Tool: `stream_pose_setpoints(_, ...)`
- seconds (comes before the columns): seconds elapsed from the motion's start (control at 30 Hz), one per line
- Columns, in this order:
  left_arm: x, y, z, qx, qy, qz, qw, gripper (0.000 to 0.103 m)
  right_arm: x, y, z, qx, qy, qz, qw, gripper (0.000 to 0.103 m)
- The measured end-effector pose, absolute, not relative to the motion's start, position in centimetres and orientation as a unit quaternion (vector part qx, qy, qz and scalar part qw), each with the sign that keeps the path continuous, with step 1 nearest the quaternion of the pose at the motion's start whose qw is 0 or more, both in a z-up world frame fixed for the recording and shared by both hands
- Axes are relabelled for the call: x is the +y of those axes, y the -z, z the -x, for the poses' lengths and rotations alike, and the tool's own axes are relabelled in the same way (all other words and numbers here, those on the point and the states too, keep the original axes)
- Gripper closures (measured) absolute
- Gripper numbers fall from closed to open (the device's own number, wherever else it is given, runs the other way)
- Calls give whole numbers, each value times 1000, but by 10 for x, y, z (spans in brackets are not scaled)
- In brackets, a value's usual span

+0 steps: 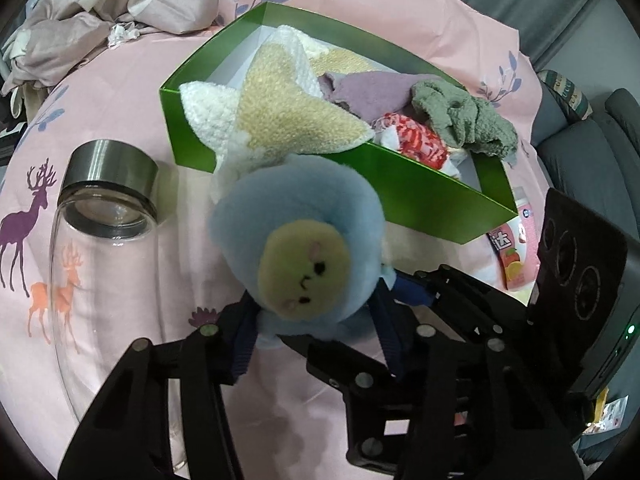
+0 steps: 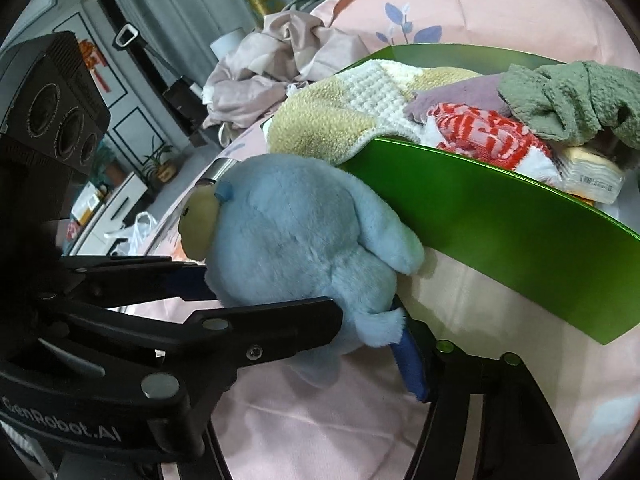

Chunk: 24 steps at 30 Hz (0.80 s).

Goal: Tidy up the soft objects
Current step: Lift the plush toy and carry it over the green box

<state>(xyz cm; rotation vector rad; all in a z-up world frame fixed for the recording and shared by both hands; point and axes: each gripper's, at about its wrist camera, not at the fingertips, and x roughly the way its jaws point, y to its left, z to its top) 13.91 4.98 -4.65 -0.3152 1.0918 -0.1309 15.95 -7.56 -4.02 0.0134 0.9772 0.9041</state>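
Blue plush toy (image 1: 298,248) — both grippers' fingers

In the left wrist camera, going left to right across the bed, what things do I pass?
Glass bottle → blue plush toy, between the left gripper fingers → pink snack packet → the right gripper's black camera housing. The green box lies behind, overlapping the toy.
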Motion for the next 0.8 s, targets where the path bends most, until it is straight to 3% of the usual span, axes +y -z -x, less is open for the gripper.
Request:
stream_pose_setpoints(0.23,42,34,-126,500,74,143,851,56,-85,32,-148,446,-410,-19,795,42)
stream_pose_setpoints(0.8,4,-56,-88,413,108,93,900,56,-115,-58,-108,349,-387,-25,853,42)
